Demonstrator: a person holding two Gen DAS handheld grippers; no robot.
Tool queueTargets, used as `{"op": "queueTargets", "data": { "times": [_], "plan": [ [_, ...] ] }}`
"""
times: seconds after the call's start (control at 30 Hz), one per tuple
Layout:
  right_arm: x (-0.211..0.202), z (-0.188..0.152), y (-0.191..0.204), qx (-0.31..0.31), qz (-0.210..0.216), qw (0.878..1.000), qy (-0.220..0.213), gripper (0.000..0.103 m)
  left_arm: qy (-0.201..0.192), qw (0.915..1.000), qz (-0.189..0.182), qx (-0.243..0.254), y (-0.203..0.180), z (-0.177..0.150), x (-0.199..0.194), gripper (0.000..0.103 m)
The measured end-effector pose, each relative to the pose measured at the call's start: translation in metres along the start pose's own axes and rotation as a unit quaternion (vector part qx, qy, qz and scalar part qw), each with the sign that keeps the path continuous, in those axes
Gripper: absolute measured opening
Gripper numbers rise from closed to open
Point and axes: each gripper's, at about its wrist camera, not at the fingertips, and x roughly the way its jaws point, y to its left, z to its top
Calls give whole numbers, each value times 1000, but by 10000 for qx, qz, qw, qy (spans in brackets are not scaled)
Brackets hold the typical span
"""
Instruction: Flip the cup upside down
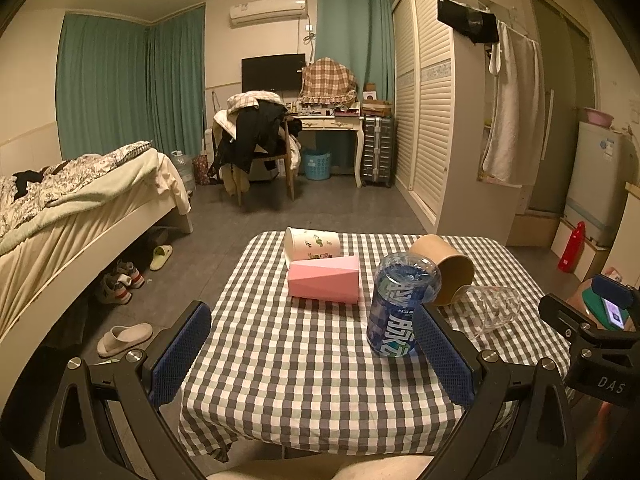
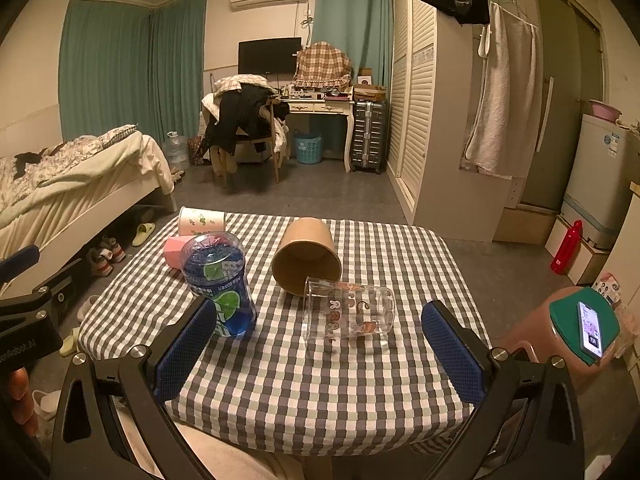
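Several cups are on a checked tablecloth (image 1: 304,380) (image 2: 304,392). A blue plastic cup (image 1: 398,306) (image 2: 218,282) stands upside down. A pink cup (image 1: 324,282) (image 2: 174,252), a white floral paper cup (image 1: 312,244) (image 2: 202,221), a brown paper cup (image 1: 446,266) (image 2: 306,256) and a clear glass cup with bunny print (image 1: 490,308) (image 2: 348,314) lie on their sides. My left gripper (image 1: 312,344) is open and empty near the table's front edge, its right finger beside the blue cup. My right gripper (image 2: 320,344) is open and empty, just short of the glass cup.
A bed (image 1: 80,200) stands to the left with shoes and slippers (image 1: 124,334) on the floor. A stool with a phone (image 2: 590,328) is at the right. A wardrobe (image 1: 432,100), fridge (image 2: 596,176), and red bottle (image 2: 566,248) stand right of the table.
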Motion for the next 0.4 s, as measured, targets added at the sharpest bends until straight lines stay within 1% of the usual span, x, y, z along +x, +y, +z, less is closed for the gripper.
{"op": "queueTargets", "data": {
  "times": [0.4],
  "plan": [
    [3, 0, 0, -19, -7, 10000, 44, 103, 39, 10000, 0, 21, 0, -4, 3, 103]
  ]
}}
